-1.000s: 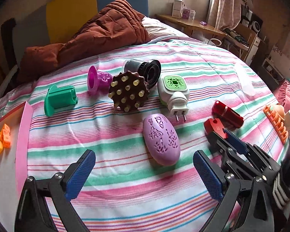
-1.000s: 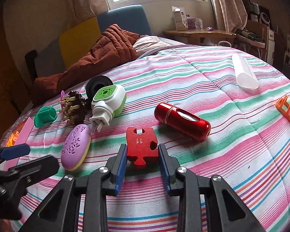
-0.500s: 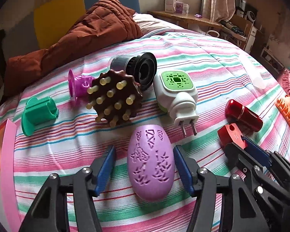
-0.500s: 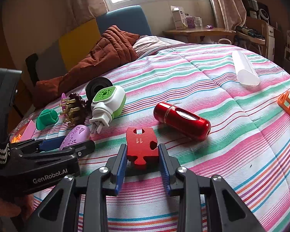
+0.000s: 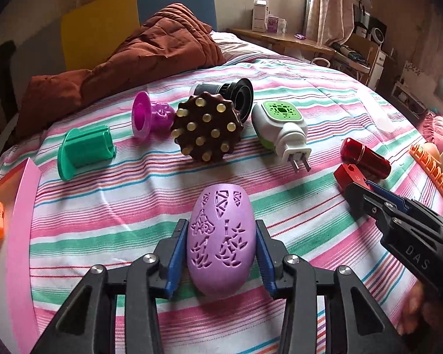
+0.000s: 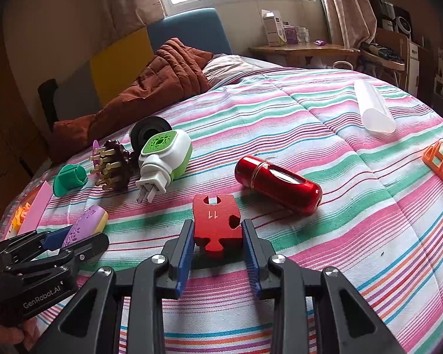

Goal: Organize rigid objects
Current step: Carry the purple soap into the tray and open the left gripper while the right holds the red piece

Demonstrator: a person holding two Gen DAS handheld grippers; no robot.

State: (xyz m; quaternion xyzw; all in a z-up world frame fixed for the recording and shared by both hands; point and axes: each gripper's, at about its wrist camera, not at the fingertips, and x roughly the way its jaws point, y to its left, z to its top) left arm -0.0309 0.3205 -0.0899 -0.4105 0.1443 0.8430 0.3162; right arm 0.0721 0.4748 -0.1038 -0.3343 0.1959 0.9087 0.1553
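Note:
My left gripper (image 5: 220, 253) is shut on a purple oval case (image 5: 221, 242) with cut-out patterns, on the striped bedspread. The case also shows in the right wrist view (image 6: 85, 227) between the left gripper's fingers. My right gripper (image 6: 217, 247) is shut on a red puzzle-shaped block (image 6: 217, 225) marked 11. The block shows in the left wrist view (image 5: 347, 174) at the tip of the right gripper. A red cylinder (image 6: 277, 184) lies just beyond the block.
Beyond lie a white-green plug-in device (image 5: 280, 125), a brown studded brush (image 5: 206, 128), a black cylinder (image 5: 239, 94), a magenta piece (image 5: 147, 116) and a green piece (image 5: 84, 152). A pink tray (image 5: 20, 221) is left, an orange rack (image 6: 441, 162) right, a clear tube (image 6: 372, 107) far right.
My left gripper moved forward around the purple case and closed on it. My right gripper stayed shut on the red block.

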